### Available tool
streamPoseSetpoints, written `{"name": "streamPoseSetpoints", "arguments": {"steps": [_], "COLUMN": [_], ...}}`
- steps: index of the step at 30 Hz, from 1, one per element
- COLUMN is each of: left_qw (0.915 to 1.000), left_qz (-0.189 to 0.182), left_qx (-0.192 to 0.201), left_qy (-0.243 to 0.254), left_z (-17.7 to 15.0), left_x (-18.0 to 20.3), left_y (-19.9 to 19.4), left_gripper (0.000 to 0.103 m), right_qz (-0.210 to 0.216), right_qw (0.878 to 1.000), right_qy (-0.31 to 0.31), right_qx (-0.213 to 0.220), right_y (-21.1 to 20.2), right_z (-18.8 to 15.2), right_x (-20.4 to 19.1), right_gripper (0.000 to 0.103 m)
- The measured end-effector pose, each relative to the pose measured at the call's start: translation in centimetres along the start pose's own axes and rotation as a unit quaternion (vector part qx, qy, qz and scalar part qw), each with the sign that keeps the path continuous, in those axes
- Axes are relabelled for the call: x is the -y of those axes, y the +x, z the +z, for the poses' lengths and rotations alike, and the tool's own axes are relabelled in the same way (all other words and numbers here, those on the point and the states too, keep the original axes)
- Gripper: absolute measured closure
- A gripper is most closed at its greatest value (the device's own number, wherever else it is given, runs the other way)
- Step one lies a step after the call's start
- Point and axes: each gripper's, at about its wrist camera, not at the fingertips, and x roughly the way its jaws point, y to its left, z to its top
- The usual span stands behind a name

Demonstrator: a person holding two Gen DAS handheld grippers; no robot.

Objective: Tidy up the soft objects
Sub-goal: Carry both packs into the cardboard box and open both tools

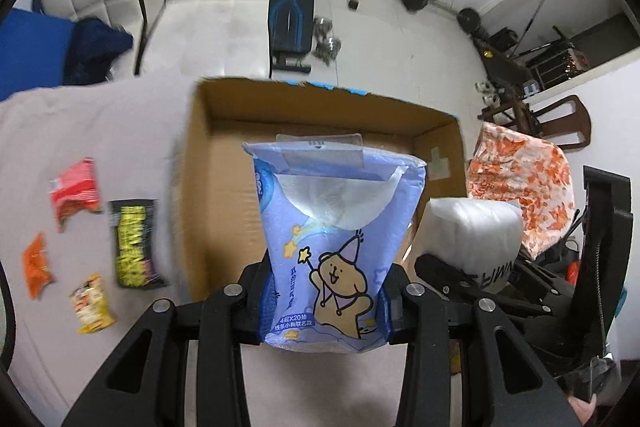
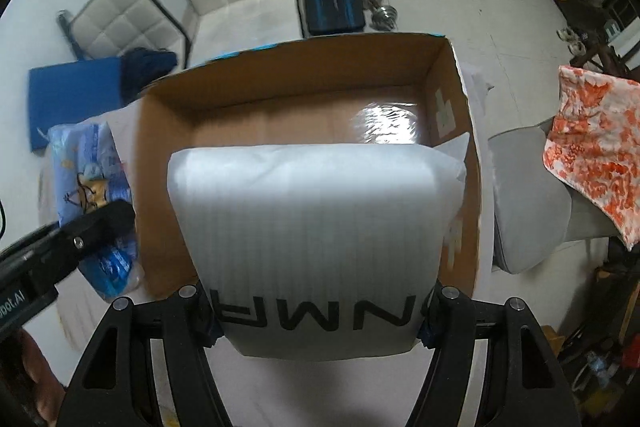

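Note:
My left gripper [image 1: 324, 301] is shut on a blue tissue pack [image 1: 332, 227] with a cartoon bear and holds it in front of the open cardboard box [image 1: 200, 187]. My right gripper [image 2: 320, 311] is shut on a white foam-wrapped packet [image 2: 316, 227] with black letters and holds it over the near edge of the same box [image 2: 160, 131]. The white packet [image 1: 472, 227] shows at the right of the left wrist view. The tissue pack [image 2: 90, 195] and the left gripper [image 2: 96, 223] show at the left of the right wrist view. The box floor looks bare.
Small snack packets lie on the pale cloth left of the box: a red one [image 1: 76, 191], a black-yellow one [image 1: 134, 243], an orange one [image 1: 36, 267], a yellow one [image 1: 92, 303]. An orange-patterned cloth [image 2: 592, 147] drapes a chair at right. White chairs and gym gear stand beyond.

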Motion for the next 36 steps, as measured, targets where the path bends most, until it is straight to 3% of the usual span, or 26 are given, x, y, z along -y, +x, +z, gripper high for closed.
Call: {"name": "streamPoseSetpoints", "arguments": {"steps": [5,10,20,25,29,31,36], "left_qw": [0.9992,0.9977,0.9965,0.9963,0.9974,0.9978,0.9981], "left_qz": [0.008,0.008,0.037,0.047,0.041,0.039,0.050], "left_qx": [-0.037,-0.064,-0.072,-0.072,-0.059,-0.054,-0.033], "left_qy": [-0.011,-0.019,-0.023,-0.004,0.001,0.004,0.018], "left_z": [3.4,5.4,7.2,7.2,7.0,7.0,6.4], "left_x": [0.5,0.4,0.5,1.2,1.6,1.8,2.3], "left_y": [6.4,10.9,14.4,14.7,14.2,13.7,11.9], "left_gripper": [0.067,0.065,0.060,0.045,0.022,0.011,0.008], "right_qz": [-0.020,-0.031,-0.064,-0.072,-0.071,-0.072,-0.071], "right_qw": [0.999,0.998,0.995,0.995,0.995,0.995,0.996], "right_qy": [0.001,-0.003,-0.033,-0.040,-0.039,-0.041,-0.033], "right_qx": [-0.026,-0.051,-0.063,-0.064,-0.056,-0.054,-0.042], "right_y": [5.8,10.6,15.3,15.6,14.9,14.3,12.4], "right_z": [5.0,7.9,11.7,12.5,12.9,13.0,11.6], "right_x": [2.7,4.2,5.0,4.8,4.6,4.4,4.2], "right_gripper": [0.031,0.031,0.025,0.009,0.007,0.000,0.000]}}
